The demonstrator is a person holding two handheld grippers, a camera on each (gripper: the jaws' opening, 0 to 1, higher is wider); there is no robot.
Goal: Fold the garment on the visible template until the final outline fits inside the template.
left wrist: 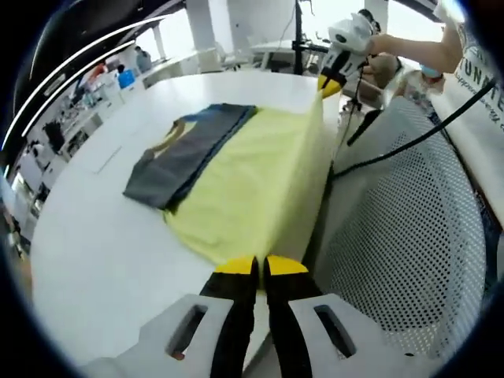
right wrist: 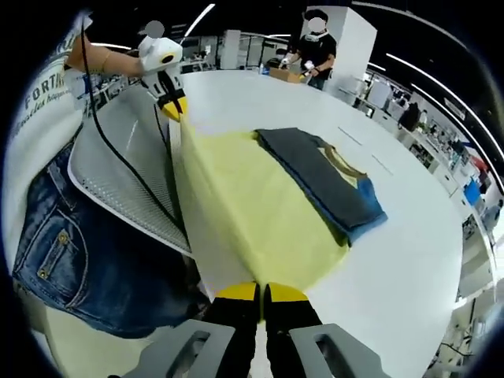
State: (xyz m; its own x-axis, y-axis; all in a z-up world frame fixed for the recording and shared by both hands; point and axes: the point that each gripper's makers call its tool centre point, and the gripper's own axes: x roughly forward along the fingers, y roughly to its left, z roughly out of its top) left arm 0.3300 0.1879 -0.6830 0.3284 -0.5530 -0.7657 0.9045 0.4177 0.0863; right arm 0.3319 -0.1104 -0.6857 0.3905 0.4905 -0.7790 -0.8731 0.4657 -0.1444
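Note:
A yellow garment lies on the white round table, stretched taut along the table's near edge between the two grippers. Its grey part with a blue trim is folded over on the far side. My left gripper is shut on one corner of the yellow cloth. In that same view my right gripper pinches the opposite corner. The right gripper view shows the yellow garment, the grey fold, my right gripper shut on its corner, and my left gripper holding the far one.
A white perforated chair back with a black cable stands close beside the table edge. A person in jeans stands by it. Another person works at a box at the table's far side.

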